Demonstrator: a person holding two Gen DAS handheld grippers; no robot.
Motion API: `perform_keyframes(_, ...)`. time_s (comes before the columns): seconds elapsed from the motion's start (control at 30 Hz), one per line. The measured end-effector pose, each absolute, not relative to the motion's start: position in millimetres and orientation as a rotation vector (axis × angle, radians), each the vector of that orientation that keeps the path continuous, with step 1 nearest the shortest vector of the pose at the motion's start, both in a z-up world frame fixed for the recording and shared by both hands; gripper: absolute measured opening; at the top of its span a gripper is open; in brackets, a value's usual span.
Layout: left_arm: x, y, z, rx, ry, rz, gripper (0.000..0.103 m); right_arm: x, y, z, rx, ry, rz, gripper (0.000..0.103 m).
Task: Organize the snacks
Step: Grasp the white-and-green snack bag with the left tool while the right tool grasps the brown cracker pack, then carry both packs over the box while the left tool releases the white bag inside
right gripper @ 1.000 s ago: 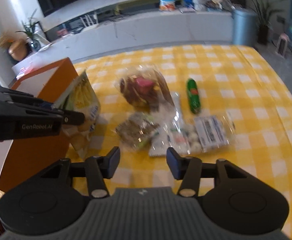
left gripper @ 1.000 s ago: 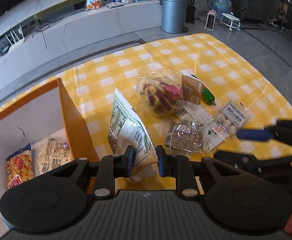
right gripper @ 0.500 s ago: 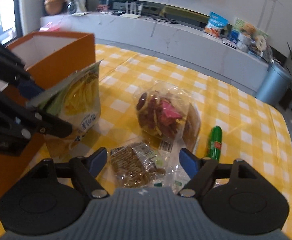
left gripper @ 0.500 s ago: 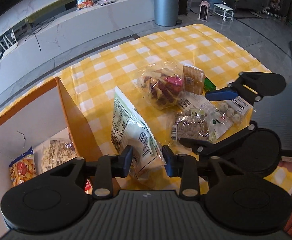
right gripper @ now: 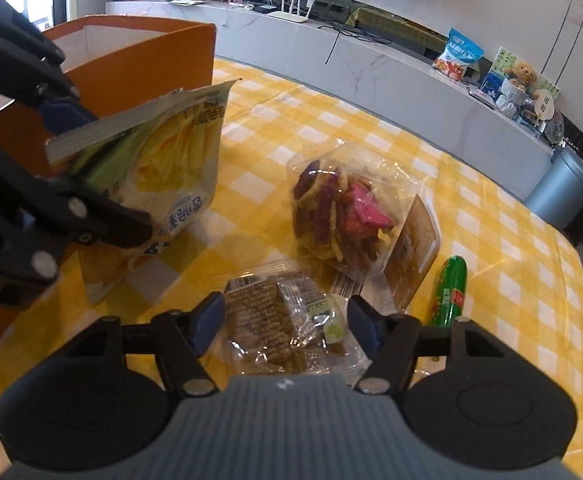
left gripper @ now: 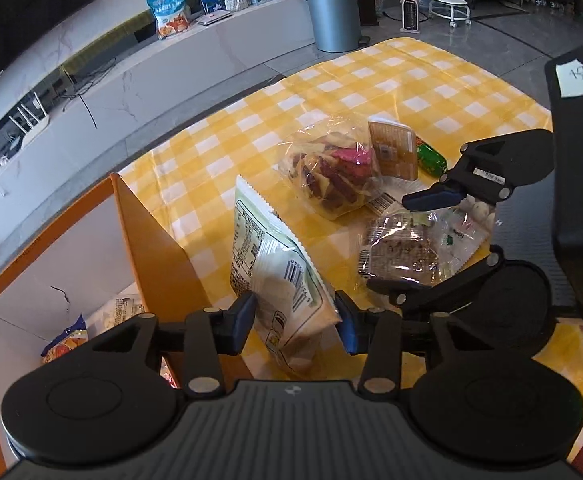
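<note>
So the left gripper (left gripper: pixel 295 322), jaws just widened around the pale crinkle-edged chip bag (left gripper: pixel 279 276), should release over the orange cardboard box (left gripper: pixel 151 248); right gripper (right gripper: pixel 287 326), narrowing, brackets the clear brown-cracker packet (right gripper: pixel 279 328) without pinching

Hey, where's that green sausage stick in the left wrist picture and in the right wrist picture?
Left wrist view: the green sausage stick lies right of centre in the upper half, partly behind the tan card.
Right wrist view: it lies at lower right, just past the right finger.
Shared landmark: the clear bag of purple and yellow chips, left of the stick in both.
</note>
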State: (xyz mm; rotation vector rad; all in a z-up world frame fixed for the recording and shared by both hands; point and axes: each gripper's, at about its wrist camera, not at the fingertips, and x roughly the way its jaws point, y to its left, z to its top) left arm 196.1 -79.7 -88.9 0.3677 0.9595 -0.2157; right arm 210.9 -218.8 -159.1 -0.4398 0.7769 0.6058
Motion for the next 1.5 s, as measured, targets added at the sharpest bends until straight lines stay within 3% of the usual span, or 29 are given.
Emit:
perform_keyframes(0.1,195.2,-80.0,-90.7,0.388,0.946,-0.197,0.039,209.5,-219.4,-159.8,-0.433,0.78,0.605,0.063)
perform_keyframes(0.17,195.0,-77.8,-89.5,0.383,0.935,-0.18,0.025,211.0,-221.3,-159.3,-0.405,0.787,0.6,0.057)
perform_keyframes(0.33,193.3,-65.0,-82.4,0.292,0.915,-0.192,0.016,214.4,-229.1,-154.2,-0.321,0.811,0.591,0.048)
perform_keyframes(0.67,168.0,-65.6,-54.8,0.195,0.837,-0.218,0.014,210.1,-259.1,-125.6,-0.066,0.87,0.551,0.047)
perform_keyframes(0.87,150.3,-63.6,-30.7,0.151,0.796,-0.219,0.014,205.0,-290.2,-111.3,0.247,0.894,0.494,0.047)
perform_keyframes(1.17,111.9,-54.3,20.6,0.109,0.696,-0.237,0.014,158.9,-306.2,-82.6,0.465,0.761,0.501,0.047)
perform_keyframes(1.5,88.7,5.3,40.2,0.116,0.69,-0.102,0.014,107.9,-289.8,-45.4,0.485,0.672,0.553,0.047)
